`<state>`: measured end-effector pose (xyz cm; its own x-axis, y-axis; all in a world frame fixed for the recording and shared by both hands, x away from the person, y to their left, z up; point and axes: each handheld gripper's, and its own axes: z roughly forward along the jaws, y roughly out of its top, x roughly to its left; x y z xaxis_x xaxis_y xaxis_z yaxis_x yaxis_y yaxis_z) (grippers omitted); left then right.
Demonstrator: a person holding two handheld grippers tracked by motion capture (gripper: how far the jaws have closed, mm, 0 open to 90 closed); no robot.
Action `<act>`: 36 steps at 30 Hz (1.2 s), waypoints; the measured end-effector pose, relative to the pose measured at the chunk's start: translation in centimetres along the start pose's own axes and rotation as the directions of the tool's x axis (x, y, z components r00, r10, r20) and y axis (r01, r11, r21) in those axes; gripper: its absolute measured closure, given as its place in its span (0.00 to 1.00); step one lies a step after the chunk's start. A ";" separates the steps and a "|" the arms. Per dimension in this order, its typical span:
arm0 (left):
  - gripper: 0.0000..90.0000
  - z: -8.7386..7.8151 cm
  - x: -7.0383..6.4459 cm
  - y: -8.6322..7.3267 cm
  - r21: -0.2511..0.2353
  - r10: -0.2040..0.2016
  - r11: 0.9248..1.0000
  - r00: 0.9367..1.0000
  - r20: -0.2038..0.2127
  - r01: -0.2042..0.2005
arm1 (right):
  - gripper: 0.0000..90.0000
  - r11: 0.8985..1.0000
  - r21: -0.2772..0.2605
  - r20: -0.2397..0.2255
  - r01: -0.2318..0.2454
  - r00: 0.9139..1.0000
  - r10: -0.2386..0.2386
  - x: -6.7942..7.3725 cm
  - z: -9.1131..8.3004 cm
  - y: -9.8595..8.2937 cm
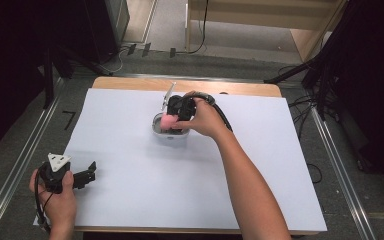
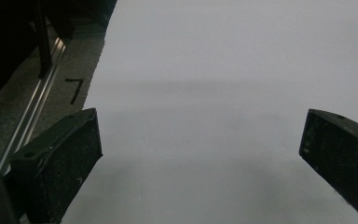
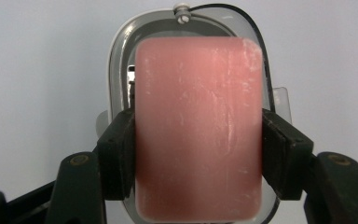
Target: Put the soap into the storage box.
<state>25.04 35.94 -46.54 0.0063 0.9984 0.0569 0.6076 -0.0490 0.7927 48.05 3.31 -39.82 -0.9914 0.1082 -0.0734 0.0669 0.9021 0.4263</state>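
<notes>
The pink soap bar (image 3: 199,128) hangs pinched in your right gripper (image 1: 176,116) jaws above the open soap box (image 3: 119,70) mid-counter. Lower it squarely inside, then release. Your left gripper (image 1: 91,171) jaws rest spread near the counter's front left corner.
</notes>
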 end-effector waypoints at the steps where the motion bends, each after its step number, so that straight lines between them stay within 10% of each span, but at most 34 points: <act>1: 0.00 0.0 0.0 0.0 0.001 -0.001 1.000 1.000 0.003 0.001 | 0.41 1.000 -0.016 0.004 0.002 1.000 -0.002 0.0 -0.1 0.0; 18: 0.00 0.0 0.0 0.0 0.002 0.001 1.000 1.000 0.004 -0.001 | 0.35 0.993 -0.070 0.039 -0.095 0.994 0.098 0.3 -2.1 -0.2; 36: 0.00 0.1 0.0 0.0 0.009 0.002 1.000 1.000 0.003 -0.002 | 0.16 0.958 -0.146 0.010 -0.248 0.968 0.252 0.7 -3.7 -4.5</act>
<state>25.13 35.93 -46.55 0.0100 0.9983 0.0566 0.6143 -0.0508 0.7874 46.59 -2.24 -38.44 -0.9412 0.3367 0.0271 0.2937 0.7762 0.5579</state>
